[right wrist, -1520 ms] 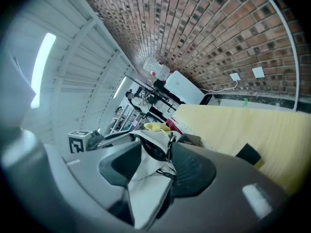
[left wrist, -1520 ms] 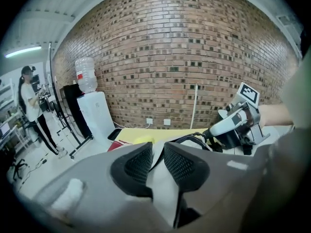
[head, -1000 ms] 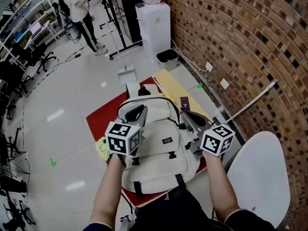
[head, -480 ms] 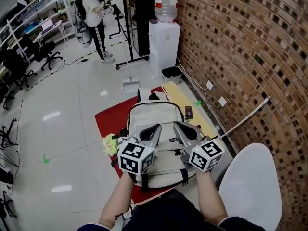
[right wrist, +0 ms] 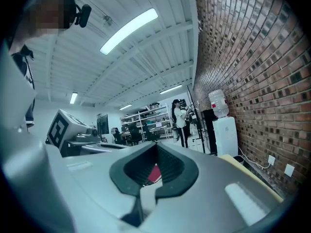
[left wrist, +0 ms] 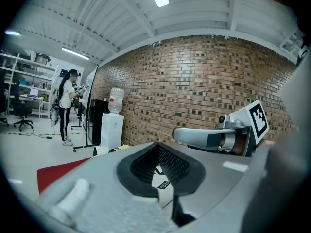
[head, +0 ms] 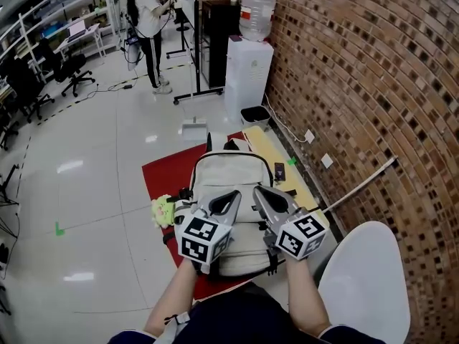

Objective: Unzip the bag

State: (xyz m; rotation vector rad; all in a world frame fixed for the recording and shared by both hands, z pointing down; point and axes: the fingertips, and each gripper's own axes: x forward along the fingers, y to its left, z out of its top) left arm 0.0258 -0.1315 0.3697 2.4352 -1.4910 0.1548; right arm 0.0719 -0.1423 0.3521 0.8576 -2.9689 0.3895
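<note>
1. Cream fabric marks the backpack [head: 231, 172], which lies flat in the middle of the red mat [head: 156, 172]. Its carry handle points to the mat's far edge and its base sits at the near edge, just by my knees.
2. My left gripper [head: 232, 194] and right gripper [head: 257, 190] hang side by side above the bag's front pocket. The fingers of each are pressed together with nothing between them.
3. Both gripper views confirm it. The left gripper's [left wrist: 158, 165] pads meet on air, and so do the right gripper's [right wrist: 156, 166]. Each looks out across the room, not down at the bag.
4. I judge that my hands ride high and empty because no zip pull is in either grip at this instant.
5. The zip is too small to read from my head camera. The pose suits hands poised before reaching for the pull, and equally hands lifted clear once the zip has run.
6. A yellow-green soft toy [head: 163, 210] sits at the mat's left edge, apart from the bag.
</note>
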